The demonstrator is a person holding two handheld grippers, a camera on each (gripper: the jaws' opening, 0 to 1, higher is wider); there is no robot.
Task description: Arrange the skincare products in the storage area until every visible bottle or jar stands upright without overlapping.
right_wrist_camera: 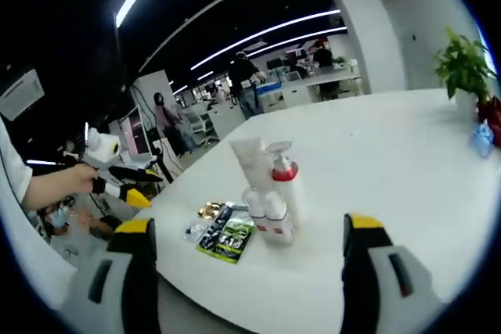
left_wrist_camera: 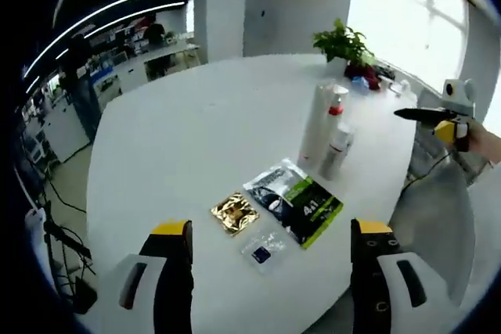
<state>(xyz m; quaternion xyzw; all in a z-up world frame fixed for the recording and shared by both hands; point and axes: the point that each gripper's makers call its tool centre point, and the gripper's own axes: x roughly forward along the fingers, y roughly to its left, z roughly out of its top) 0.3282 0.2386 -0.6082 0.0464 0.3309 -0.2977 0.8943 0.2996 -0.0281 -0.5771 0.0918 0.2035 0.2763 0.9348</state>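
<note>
Upright skincare products cluster on the white round table (left_wrist_camera: pixel 196 138): a tall white tube (left_wrist_camera: pixel 315 123), a pump bottle with a red collar (left_wrist_camera: pixel 337 109) and a small white bottle (left_wrist_camera: pixel 337 150). The right gripper view has the tube (right_wrist_camera: pixel 249 160), the pump bottle (right_wrist_camera: pixel 284 181) and two small white bottles (right_wrist_camera: pixel 266 217) in front of them. Flat sachets lie beside them: a gold one (left_wrist_camera: pixel 235 213), black and green ones (left_wrist_camera: pixel 296 201) and a small clear one (left_wrist_camera: pixel 264 250). My left gripper (left_wrist_camera: pixel 270 228) is open above the table's near edge. My right gripper (right_wrist_camera: pixel 246 224) is open, short of the bottles.
A potted plant (left_wrist_camera: pixel 344 41) stands at the table's far side with red and blue items beside it. The right gripper (left_wrist_camera: pixel 438 115) hangs off the table's right edge, held by a hand. Beyond the table are desks, people and a pillar (right_wrist_camera: pixel 360 29).
</note>
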